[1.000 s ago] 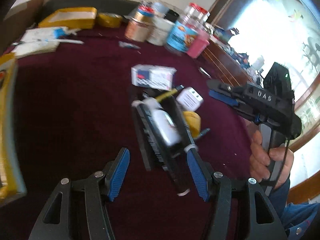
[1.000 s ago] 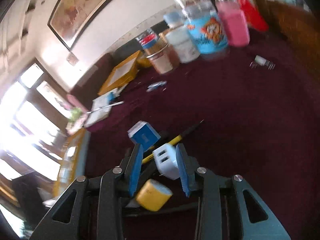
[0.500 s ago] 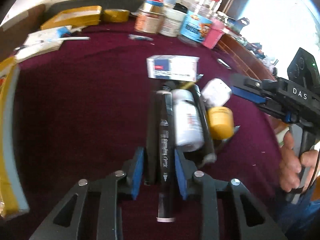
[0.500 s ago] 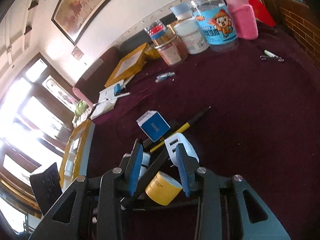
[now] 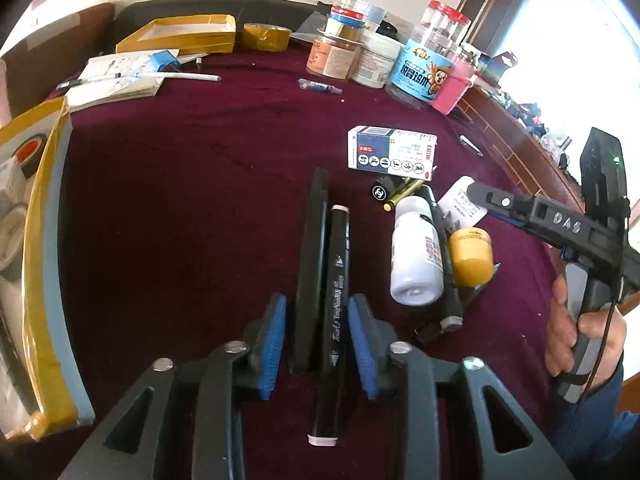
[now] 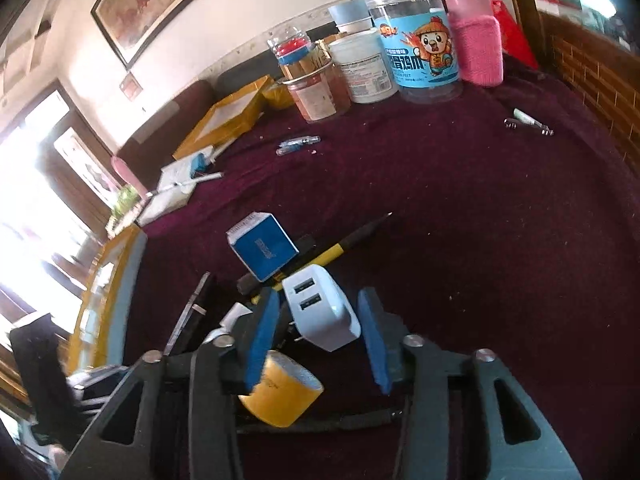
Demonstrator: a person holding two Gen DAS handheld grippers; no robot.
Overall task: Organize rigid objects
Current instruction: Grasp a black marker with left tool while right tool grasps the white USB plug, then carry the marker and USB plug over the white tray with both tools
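Only the left wrist view shows the left gripper [image 5: 317, 336], its blue pads sitting either side of a black marker [image 5: 335, 312] and a flat black bar [image 5: 310, 264] that lie side by side on the maroon cloth [image 5: 180, 208]. There's a small gap at each pad, so it isn't squeezing them. Right of the marker are a white bottle [image 5: 416, 256], a yellow tape roll [image 5: 471, 255] and a white and blue box [image 5: 392, 153] farther back.

The right wrist view shows the right gripper [image 6: 318, 334] up close: its jaws are apart, framing a white USB charger [image 6: 322, 312] that's near the left pad but clear of the right one. Whether it actually touches is hard to tell from this angle. The yellow tape roll [image 6: 280, 396] sits just below that left pad.

Compared with a second ago, the left gripper has closed in from wide open, and the marker and bar have been pulled away from the bottle.

A yellow cardboard box [image 5: 44, 264], far left of the marker, holds tape rolls. Jars [image 5: 424, 68] stand at the back.
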